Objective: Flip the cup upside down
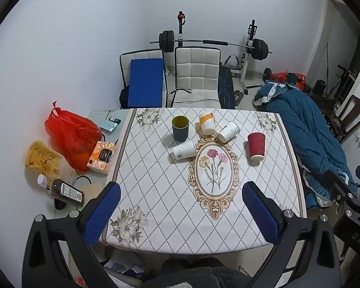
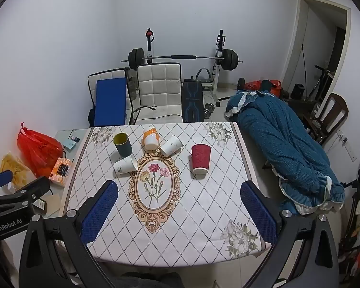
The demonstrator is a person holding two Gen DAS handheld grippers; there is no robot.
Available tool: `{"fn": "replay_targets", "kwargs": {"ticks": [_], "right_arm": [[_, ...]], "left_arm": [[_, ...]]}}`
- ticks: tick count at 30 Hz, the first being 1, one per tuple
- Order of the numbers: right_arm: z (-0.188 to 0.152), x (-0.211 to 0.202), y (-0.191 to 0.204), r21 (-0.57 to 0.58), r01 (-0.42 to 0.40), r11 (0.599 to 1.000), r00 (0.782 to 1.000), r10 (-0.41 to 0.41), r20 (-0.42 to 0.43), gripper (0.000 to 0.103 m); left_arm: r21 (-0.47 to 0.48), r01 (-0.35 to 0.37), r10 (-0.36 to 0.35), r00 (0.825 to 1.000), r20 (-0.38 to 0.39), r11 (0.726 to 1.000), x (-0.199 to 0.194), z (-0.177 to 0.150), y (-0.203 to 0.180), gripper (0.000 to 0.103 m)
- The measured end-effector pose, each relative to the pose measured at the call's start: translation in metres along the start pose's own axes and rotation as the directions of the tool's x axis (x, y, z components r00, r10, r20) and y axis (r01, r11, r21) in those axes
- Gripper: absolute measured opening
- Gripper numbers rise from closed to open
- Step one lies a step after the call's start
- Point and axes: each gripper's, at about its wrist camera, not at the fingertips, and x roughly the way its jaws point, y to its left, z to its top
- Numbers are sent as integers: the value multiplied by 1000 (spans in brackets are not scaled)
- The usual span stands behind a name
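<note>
Several cups stand on the patterned tablecloth point(image 1: 156, 192). A dark green cup point(image 1: 180, 128) point(image 2: 123, 144) stands upright with its mouth up. An orange-and-white cup point(image 1: 207, 123) point(image 2: 151, 139), two white paper cups point(image 1: 184, 149) point(image 1: 228, 131) and a red ribbed cup point(image 1: 256, 146) point(image 2: 200, 158) stand mouth down. My left gripper point(image 1: 180, 206) is open and empty over the near table edge. My right gripper point(image 2: 178, 204) is open and empty, likewise well short of the cups.
A red plastic bag point(image 1: 72, 139), a tissue box point(image 1: 101, 157), a bag of chips point(image 1: 42, 159) and a brown bottle point(image 1: 64, 190) lie left of the cloth. White chairs point(image 1: 196, 76) and a barbell rack stand behind. A blue blanket point(image 1: 307, 139) lies at the right.
</note>
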Motion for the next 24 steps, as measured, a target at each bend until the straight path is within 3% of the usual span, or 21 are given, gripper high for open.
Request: {"fn": "replay_targets", "kwargs": {"ticks": [24], "right_arm": [[0, -2, 2, 5, -5, 1000, 1000, 5, -2, 103]], "left_arm": [[4, -1, 1, 1000, 12, 1000, -3, 1, 0, 103]]}}
